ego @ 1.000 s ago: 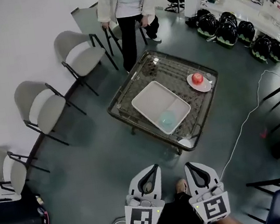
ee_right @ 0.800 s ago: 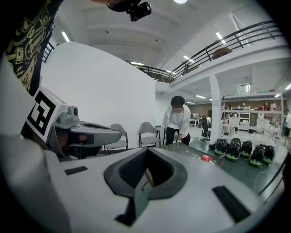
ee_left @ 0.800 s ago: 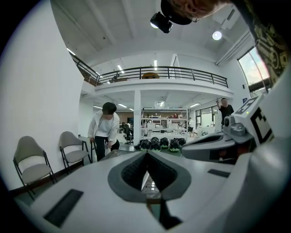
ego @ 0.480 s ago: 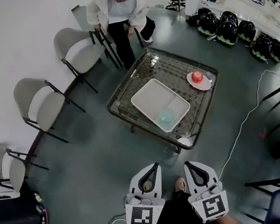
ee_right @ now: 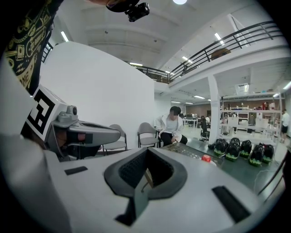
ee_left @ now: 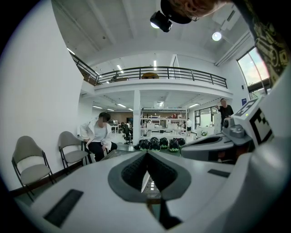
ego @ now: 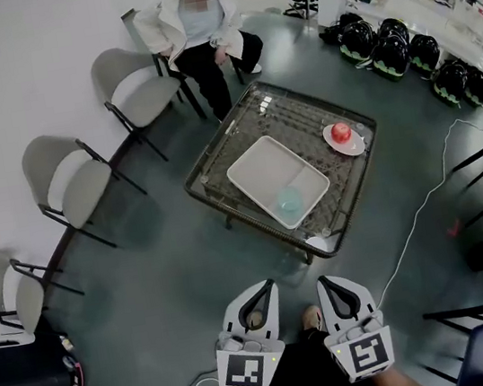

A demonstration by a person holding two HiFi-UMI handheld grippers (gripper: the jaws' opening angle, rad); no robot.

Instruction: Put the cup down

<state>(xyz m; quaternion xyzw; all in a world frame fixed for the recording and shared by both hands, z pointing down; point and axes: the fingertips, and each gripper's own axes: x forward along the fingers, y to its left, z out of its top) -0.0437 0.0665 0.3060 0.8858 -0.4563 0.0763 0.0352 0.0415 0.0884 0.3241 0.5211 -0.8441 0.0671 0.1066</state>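
Note:
A pale teal cup (ego: 289,200) stands upright on the near end of a white tray (ego: 260,168) on the glass-topped table (ego: 218,157). Both grippers are held low at the bottom of the head view, well short of the table and over the floor. My left gripper (ego: 264,288) has its jaws together with nothing between them, and the left gripper view shows its tips (ee_left: 147,154) meeting. My right gripper (ego: 325,282) is likewise shut and empty, its tips (ee_right: 145,153) closed. The cup is hidden behind the jaws in both gripper views.
A pink plate (ego: 350,148) with a red apple (ego: 340,133) sits at the table's right edge. A person (ego: 196,22) sits on a chair beyond the table. Grey chairs (ego: 139,90) line the left wall. Black helmets (ego: 400,49) lie far right. A white cable (ego: 425,204) crosses the floor.
The person beyond the table has gone from standing to sitting on the chair. Both grippers have stayed where they were, and the cup has not moved.

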